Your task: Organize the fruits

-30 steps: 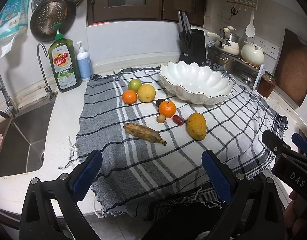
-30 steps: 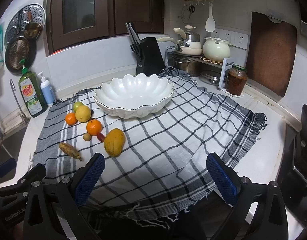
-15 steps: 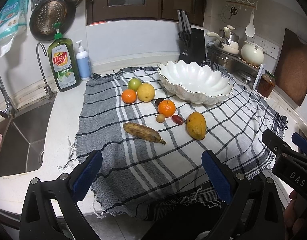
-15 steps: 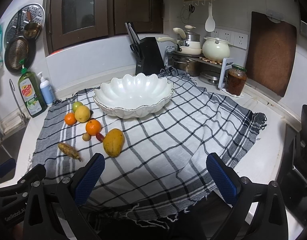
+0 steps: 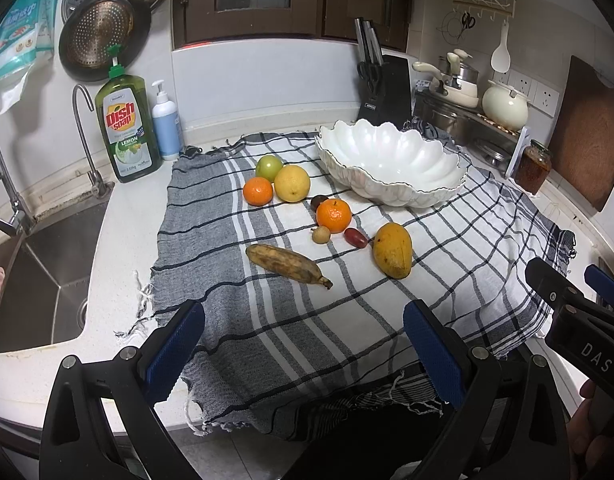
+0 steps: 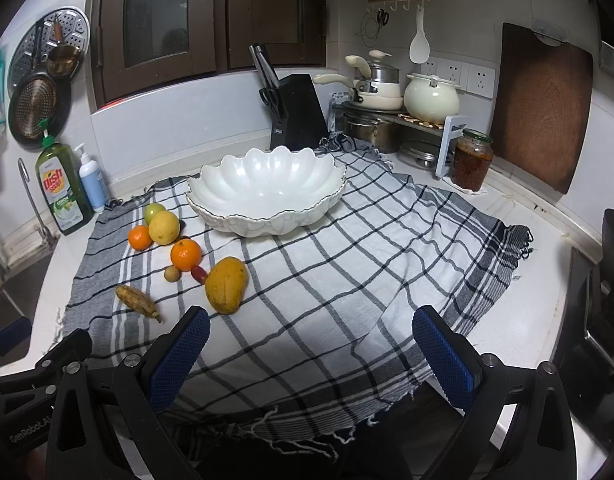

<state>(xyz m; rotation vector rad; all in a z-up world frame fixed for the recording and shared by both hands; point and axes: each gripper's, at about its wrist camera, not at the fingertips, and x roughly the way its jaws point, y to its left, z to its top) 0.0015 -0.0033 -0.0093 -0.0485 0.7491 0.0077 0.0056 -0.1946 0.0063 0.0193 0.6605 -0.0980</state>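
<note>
Two hand-held grippers hover at your near edge of the bench (image 5: 123, 216), which a checked cloth (image 6: 347, 280) covers. The white bowl (image 6: 267, 196) sits far centre, with nothing in it. Left of it lie the fruits: mango (image 6: 226, 285), banana (image 5: 287, 263), oranges (image 5: 334, 215). Your left hand-held gripper (image 5: 303, 352) and right hand-held gripper (image 6: 307, 356) both gape wide, holding nothing.

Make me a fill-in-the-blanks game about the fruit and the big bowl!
The white bowl holds ____ fruit.
The fruits lie on a checked ____.
The browned banana lies nearest the ____ gripper.
Both grippers are ____, holding nothing.

Missing words: no; cloth; left; open
</note>
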